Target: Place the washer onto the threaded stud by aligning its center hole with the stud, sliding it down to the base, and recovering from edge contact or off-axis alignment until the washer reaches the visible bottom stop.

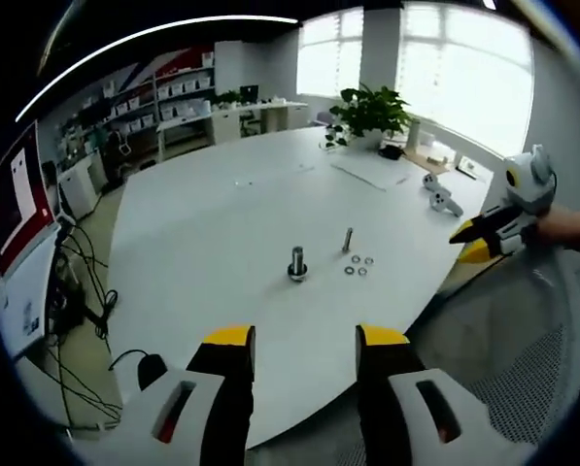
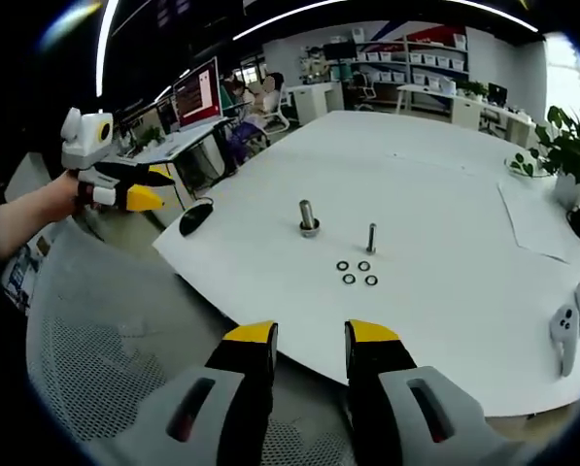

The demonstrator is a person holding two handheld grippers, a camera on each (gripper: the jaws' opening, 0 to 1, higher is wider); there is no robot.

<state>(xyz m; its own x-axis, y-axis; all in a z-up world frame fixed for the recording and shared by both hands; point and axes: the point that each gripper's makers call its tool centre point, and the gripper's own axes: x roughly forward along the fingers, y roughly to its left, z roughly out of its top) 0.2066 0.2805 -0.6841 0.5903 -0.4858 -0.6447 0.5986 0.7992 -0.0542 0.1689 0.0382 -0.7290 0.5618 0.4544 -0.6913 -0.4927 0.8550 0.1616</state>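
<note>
Left gripper view, washers: four small flat steel ring washers (image 1: 358, 266) are lying on the white oval bench (image 1: 221, 223), well ahead of the left hand-held gripper (image 1: 305, 342), just beside the slim upright threaded stud (image 1: 348, 239).
Handling: likely light, stiff, slippery; pinching one rim edge is looking wisest.
Left hand-held gripper: jaws are standing parted, holding nothing, hovering off the bench edge.
Right gripper view, right hand-held gripper (image 2: 310, 336): jaws are gaping slightly, empty, pointing toward the washers (image 2: 357, 273) ahead.
Stud: it (image 2: 371, 238) is standing beyond them, beside a thicker steel bolt (image 2: 308, 218).
</note>
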